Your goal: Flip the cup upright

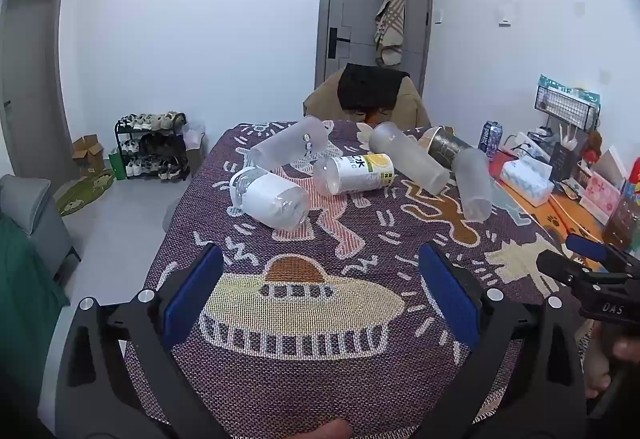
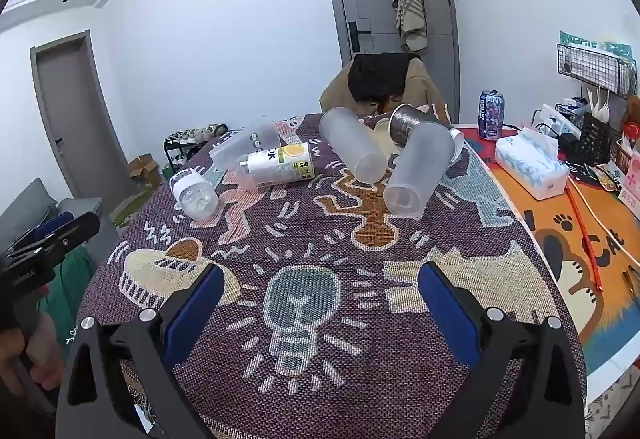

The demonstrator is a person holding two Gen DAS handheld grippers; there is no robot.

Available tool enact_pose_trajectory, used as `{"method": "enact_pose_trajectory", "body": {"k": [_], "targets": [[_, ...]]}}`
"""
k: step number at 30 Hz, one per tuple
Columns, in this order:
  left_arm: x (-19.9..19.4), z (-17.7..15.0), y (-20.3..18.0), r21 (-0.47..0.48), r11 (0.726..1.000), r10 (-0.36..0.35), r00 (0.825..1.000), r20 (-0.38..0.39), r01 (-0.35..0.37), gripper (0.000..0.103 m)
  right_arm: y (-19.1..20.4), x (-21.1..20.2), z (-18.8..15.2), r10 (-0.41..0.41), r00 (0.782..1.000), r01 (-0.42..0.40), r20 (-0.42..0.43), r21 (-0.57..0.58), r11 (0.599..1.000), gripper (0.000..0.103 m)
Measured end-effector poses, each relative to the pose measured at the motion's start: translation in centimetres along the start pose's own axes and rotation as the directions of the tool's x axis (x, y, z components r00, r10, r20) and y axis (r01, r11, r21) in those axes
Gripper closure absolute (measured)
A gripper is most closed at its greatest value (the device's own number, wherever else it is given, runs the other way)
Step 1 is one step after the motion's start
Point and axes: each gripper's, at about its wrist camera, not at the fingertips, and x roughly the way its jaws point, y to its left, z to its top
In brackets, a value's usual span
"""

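Several cups and bottles lie on their sides on the patterned cloth [image 1: 304,359]. Three frosted cups lie at the back left [image 1: 290,147], the middle [image 1: 408,161] and the right [image 1: 474,185]. A dark paper cup [image 1: 444,147] lies behind them. A white-labelled bottle [image 1: 272,199] and a lemon-labelled bottle [image 1: 356,173] lie in front. In the right wrist view the nearest frosted cup [image 2: 416,175] points its mouth toward me. My left gripper [image 1: 320,283] is open and empty above the near cloth. My right gripper [image 2: 320,299] is open and empty, well short of the cups.
A chair with a draped jacket [image 1: 372,95] stands behind the table. The table's right side holds a tissue box [image 2: 532,167], a drinks can [image 2: 491,115], a wire rack [image 2: 596,67] and small boxes. A shoe rack [image 1: 154,147] stands on the floor at left.
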Motion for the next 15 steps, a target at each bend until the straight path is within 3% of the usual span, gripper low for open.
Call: {"method": "enact_pose_trajectory", "body": {"k": [15], "targets": [[-0.70, 0.46, -0.47, -0.010, 1.000, -0.007, 1.000, -0.007, 0.007, 0.006, 0.21, 0.34, 0.20, -0.001, 1.000, 0.001, -0.002, -0.006, 1.000, 0.008]]}}
